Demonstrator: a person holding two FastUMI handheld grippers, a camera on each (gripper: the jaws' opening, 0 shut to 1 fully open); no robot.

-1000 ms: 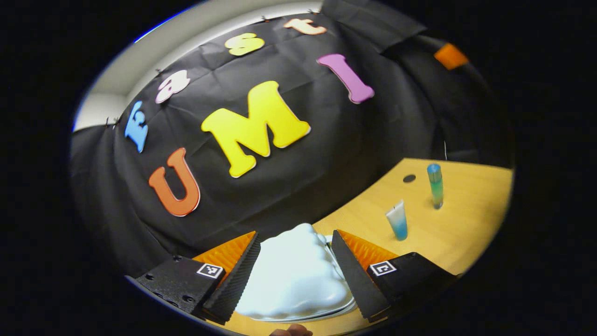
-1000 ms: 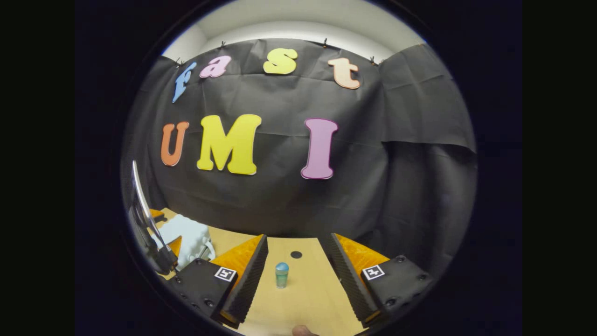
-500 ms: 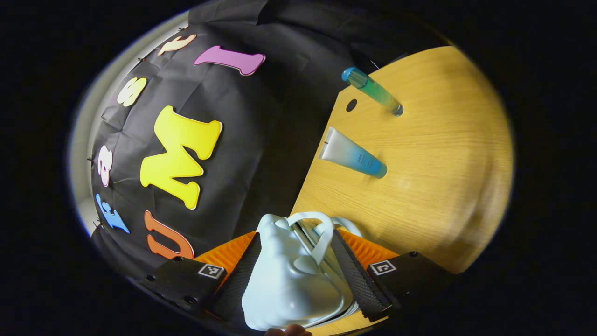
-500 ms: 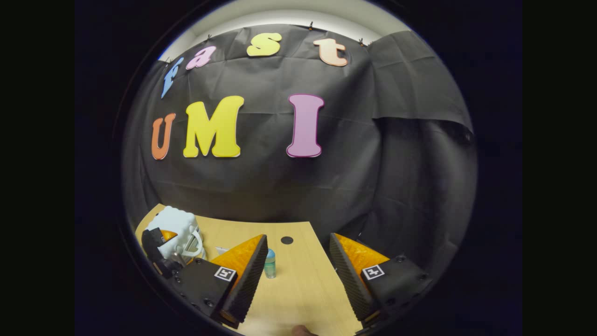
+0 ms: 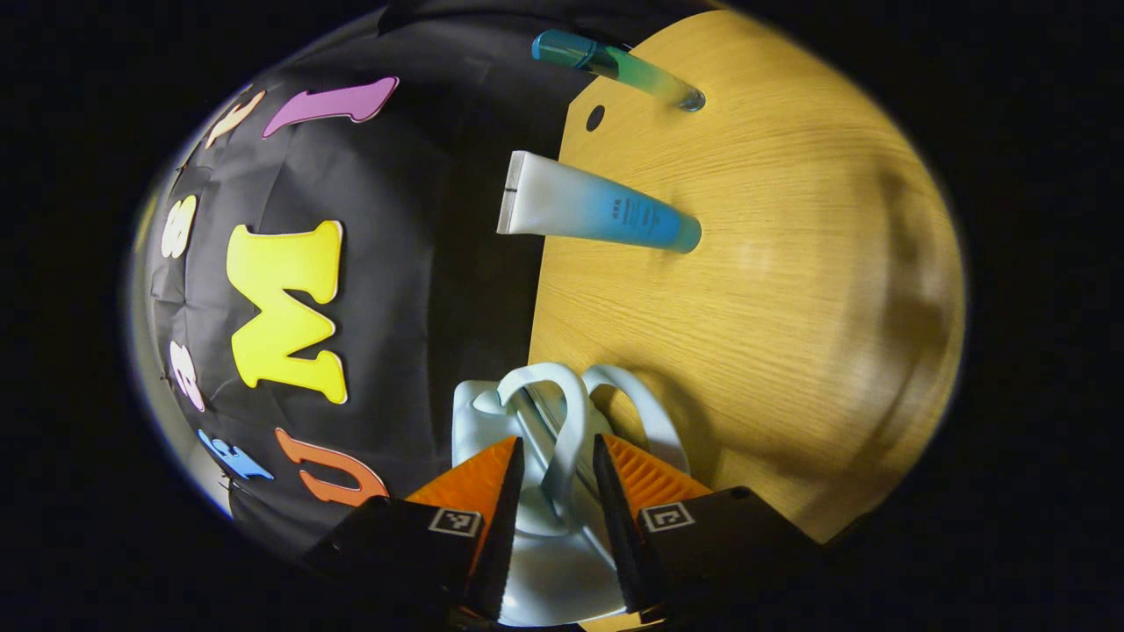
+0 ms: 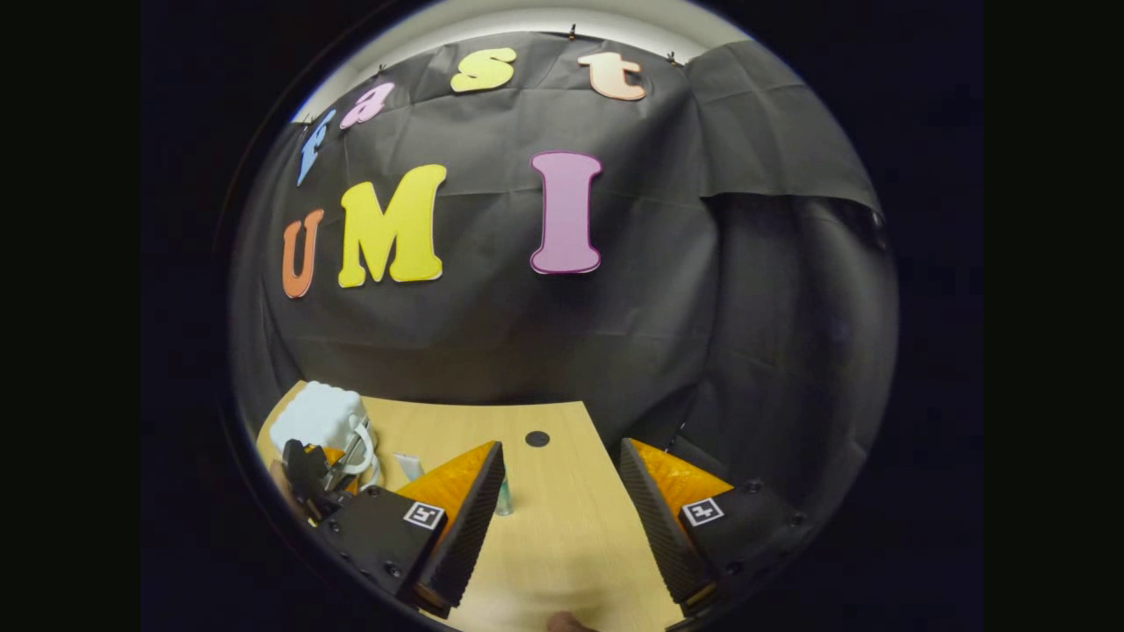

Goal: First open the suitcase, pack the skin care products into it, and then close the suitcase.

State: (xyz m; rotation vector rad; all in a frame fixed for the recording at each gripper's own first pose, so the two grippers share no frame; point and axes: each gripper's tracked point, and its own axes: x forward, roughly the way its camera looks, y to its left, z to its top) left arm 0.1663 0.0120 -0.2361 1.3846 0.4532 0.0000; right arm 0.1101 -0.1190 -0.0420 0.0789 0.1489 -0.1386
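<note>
In the left gripper view, the left gripper (image 5: 555,491) has its two fingers drawn close together around one of the two looped handles (image 5: 566,430) of a small pale blue suitcase (image 5: 479,417). Whether both fingers press on the handle cannot be told. The suitcase is closed and sits on a wooden table (image 5: 790,290), near the black cloth wall. Farther along the table stands a white and blue squeeze tube (image 5: 597,209), cap down. Beyond it stands a slim blue-green bottle (image 5: 623,68), next to a small dark hole (image 5: 595,118) in the tabletop.

In the right gripper view, the right gripper (image 6: 562,518) hangs above the table with its fingers spread wide and nothing between them. The suitcase sits well off to its left, with the left gripper at its handles.
</note>
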